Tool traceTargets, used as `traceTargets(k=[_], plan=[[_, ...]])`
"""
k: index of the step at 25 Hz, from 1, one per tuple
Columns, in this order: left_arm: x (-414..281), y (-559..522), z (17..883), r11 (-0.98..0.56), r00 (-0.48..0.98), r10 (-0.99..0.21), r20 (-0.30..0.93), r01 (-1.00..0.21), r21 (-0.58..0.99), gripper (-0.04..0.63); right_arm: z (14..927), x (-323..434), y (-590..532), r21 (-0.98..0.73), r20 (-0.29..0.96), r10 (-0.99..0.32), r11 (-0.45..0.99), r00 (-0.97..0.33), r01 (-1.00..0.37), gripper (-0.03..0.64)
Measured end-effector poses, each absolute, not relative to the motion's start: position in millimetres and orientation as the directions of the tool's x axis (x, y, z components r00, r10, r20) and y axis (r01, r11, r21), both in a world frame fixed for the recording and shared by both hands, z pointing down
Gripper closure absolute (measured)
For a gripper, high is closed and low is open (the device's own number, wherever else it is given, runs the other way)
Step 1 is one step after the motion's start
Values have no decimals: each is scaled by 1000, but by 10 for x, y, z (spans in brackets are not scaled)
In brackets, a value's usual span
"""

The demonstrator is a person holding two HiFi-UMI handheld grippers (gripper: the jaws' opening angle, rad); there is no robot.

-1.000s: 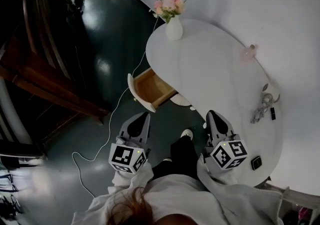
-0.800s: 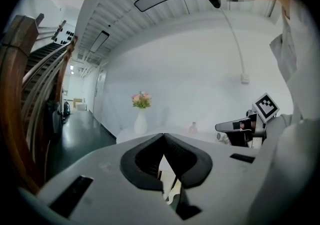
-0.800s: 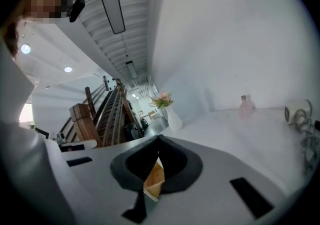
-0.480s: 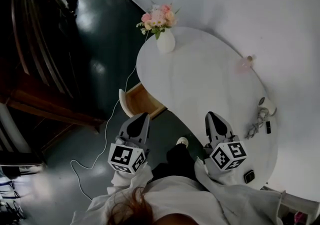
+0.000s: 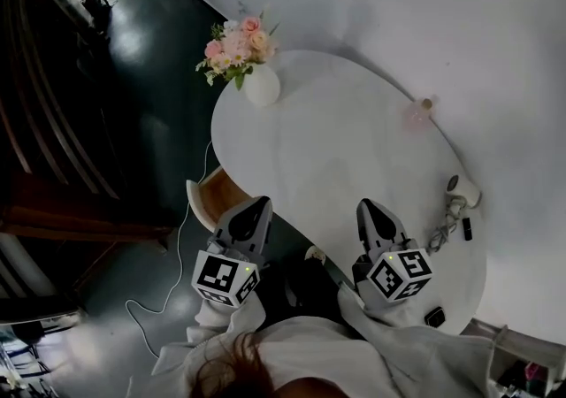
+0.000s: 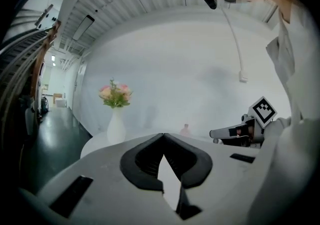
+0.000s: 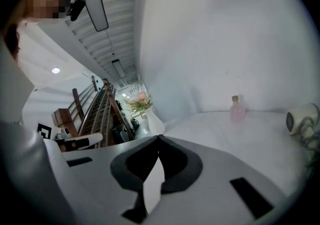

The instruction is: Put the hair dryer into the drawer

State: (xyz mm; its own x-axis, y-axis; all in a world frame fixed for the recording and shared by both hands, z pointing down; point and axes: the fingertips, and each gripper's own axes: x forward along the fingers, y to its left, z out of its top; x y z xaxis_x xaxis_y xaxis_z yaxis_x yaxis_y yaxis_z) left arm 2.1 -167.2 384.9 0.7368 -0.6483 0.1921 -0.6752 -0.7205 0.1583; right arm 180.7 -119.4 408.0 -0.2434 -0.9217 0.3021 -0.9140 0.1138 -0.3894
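drawer further left in head view | left gripper jaws together | right gripper jaws together | hair dryer on table

White oval table carries: flower vase at left end, pink bottle at far edge, hair dryer with cord at right end.

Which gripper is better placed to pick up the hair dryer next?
Right. The right gripper hangs over the table edge, on the side of the hair dryer; the left gripper is by the open drawer, farther off. Both grippers' jaws are shut, empty.
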Motion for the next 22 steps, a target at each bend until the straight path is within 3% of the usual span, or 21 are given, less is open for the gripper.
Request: traceTargets(k=[11, 22], plan=[[648, -1742, 3782, -897, 915, -358, 184, -392, 206, 584, 3880, 2132, -947, -407, 258, -966, -132, 24, -904, 568], [1527, -1107, 3800, -968, 983, -14, 183, -59, 242, 584, 3913, 2602, 45, -389, 273, -895, -439, 353, -810, 568]])
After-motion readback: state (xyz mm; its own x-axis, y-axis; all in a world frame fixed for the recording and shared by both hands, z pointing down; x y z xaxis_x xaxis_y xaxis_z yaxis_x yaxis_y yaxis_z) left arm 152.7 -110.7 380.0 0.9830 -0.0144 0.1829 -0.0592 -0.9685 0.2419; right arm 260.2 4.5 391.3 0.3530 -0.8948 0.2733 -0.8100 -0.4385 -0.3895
